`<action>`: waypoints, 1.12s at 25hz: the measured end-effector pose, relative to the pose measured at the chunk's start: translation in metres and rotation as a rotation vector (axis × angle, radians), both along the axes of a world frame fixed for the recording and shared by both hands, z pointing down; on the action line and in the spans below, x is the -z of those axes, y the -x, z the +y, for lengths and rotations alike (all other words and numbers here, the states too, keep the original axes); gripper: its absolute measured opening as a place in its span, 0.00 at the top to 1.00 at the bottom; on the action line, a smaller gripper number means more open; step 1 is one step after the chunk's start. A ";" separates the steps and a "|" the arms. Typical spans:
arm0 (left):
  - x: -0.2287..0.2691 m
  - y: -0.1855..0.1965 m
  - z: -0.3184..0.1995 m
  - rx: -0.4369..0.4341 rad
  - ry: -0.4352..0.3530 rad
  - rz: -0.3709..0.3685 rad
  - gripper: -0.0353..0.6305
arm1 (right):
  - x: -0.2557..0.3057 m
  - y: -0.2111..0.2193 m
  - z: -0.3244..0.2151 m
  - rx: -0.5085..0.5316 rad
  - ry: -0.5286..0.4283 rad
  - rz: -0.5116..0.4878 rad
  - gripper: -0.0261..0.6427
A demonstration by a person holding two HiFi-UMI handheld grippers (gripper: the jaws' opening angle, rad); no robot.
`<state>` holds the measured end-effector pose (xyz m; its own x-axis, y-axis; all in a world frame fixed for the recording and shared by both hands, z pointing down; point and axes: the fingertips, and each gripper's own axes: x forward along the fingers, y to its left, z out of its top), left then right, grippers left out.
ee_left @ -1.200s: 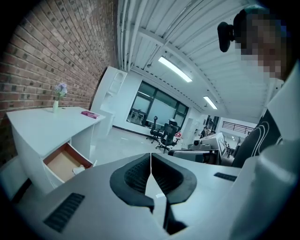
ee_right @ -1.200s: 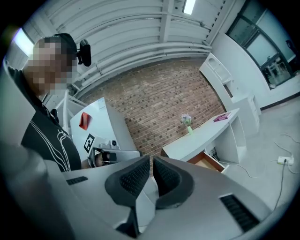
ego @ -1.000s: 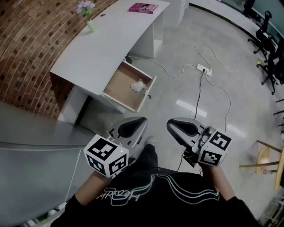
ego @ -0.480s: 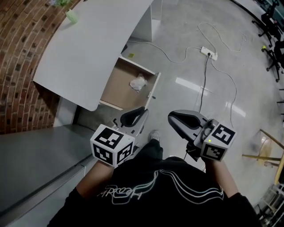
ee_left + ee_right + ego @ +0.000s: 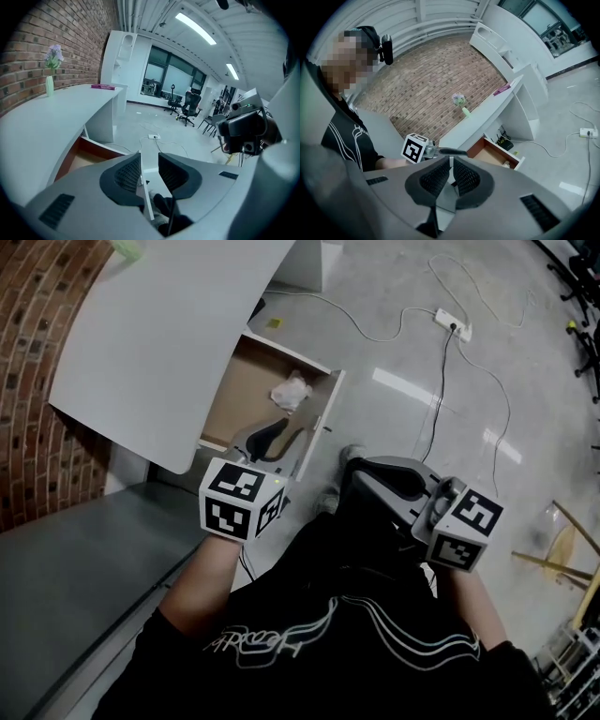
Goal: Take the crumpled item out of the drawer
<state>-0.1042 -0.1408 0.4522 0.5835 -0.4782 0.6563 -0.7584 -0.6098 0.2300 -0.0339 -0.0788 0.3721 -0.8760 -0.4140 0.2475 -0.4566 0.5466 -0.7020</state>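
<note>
The wooden drawer (image 5: 246,399) stands pulled out from under the white desk (image 5: 159,343). A crumpled white item (image 5: 291,390) lies in its far right part, and shows small in the right gripper view as the crumpled item (image 5: 506,164). My left gripper (image 5: 272,434) hovers over the drawer's near front edge, short of the item. Its jaws are opening with nothing between them, as the left gripper (image 5: 149,164) shows in its own view. My right gripper (image 5: 356,476) hangs to the right over the floor, outside the drawer. In its own view the right gripper (image 5: 451,171) is shut and empty.
A brick wall (image 5: 37,352) runs behind the desk. A power strip (image 5: 453,322) with cables lies on the floor to the right. A grey counter (image 5: 75,559) is at my left. A vase (image 5: 49,84) and a pink book (image 5: 103,86) stand on the desk.
The view has closed in on the desk. My left gripper moved forward to the drawer's front edge and its jaws parted. The right gripper stayed near my body.
</note>
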 end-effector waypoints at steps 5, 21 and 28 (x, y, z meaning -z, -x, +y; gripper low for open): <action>-0.036 0.005 -0.033 0.026 0.031 -0.079 0.73 | -0.018 -0.006 -0.037 0.051 0.014 0.024 0.88; -0.206 0.028 -0.141 -0.010 0.214 -0.369 0.57 | -0.083 -0.032 -0.176 0.155 0.084 0.006 0.88; -0.269 0.039 -0.150 -0.065 0.269 -0.462 0.55 | -0.121 -0.032 -0.187 0.193 0.144 0.005 0.88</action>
<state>-0.1432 -0.2904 0.7214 0.2274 -0.2305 0.9461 -0.7802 -0.6246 0.0353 -0.0015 -0.2663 0.4933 -0.9341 -0.1992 0.2963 -0.3571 0.5185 -0.7769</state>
